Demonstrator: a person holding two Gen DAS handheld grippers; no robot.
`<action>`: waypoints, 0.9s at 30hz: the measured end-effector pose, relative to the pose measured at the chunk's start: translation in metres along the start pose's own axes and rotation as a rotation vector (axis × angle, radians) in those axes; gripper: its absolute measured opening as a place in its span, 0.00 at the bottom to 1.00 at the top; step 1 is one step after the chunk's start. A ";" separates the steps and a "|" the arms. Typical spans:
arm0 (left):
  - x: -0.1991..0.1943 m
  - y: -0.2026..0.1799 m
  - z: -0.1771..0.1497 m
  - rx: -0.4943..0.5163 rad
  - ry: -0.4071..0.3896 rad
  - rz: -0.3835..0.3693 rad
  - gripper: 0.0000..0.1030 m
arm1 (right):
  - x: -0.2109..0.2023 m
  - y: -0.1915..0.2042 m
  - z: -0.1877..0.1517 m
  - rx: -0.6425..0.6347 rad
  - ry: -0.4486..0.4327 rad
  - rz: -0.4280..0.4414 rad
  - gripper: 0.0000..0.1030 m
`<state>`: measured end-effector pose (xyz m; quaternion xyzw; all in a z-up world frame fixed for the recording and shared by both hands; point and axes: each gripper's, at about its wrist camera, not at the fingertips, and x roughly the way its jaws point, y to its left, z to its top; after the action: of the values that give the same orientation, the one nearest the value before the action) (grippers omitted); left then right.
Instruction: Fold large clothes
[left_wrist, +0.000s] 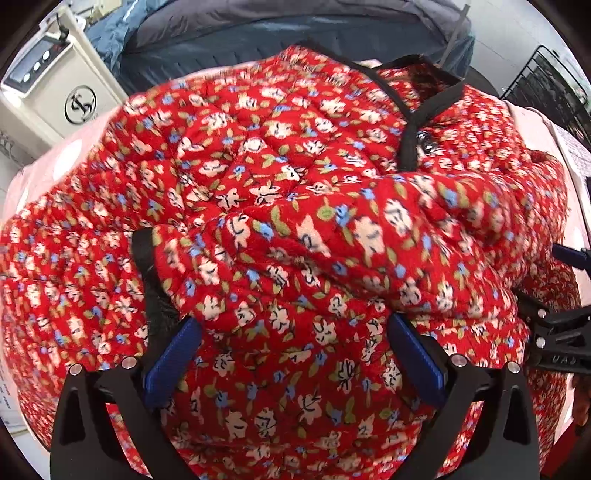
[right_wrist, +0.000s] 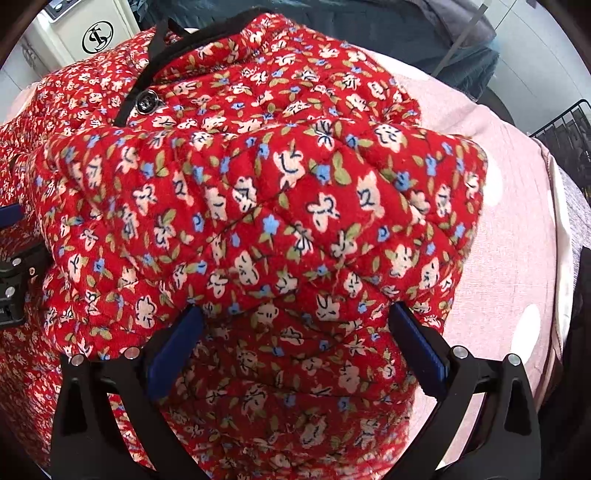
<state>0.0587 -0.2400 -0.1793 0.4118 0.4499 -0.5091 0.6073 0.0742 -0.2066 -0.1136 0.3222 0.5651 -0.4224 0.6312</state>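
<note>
Both grippers are spread wide with nothing pinched. The left gripper and right gripper each have their blue pads pressed into the fabric, not clamped on it.

Biggest thing by far is the red quilted floral-print jacket with black trim. It fills nearly all of both views and lies on a pale pink spotted bedsheet. One puffy sleeve is already folded across the body, and its cuff end lands near the round dark button at the black-edged front.

Behind it, at the far side, there's a heap of dark blue-grey bedding, a cream-coloured cabinet with a round black logo far left, and a black wire rack far right.

Risk-wise: that padding looks springy, so the sleeve could probably pop back open once the pressure lets up. Grabbing only the top layer could drag the fold crooked too.

Hard to see: the jacket's hem and its other sleeve are cut off or buried, and the fingertips sink into the fabric.
</note>
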 end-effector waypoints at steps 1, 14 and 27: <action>-0.008 -0.001 -0.004 0.004 -0.013 0.010 0.95 | -0.003 0.000 -0.001 0.002 0.005 -0.006 0.95; -0.107 0.068 -0.114 -0.321 -0.123 -0.100 0.94 | -0.090 0.032 -0.052 0.012 -0.068 0.083 0.95; -0.103 0.240 -0.273 -0.966 -0.095 -0.061 0.94 | -0.089 0.090 -0.131 -0.116 0.049 0.108 0.95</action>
<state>0.2533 0.0816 -0.1398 0.0457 0.6185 -0.2780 0.7336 0.0966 -0.0367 -0.0527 0.3253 0.5857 -0.3461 0.6568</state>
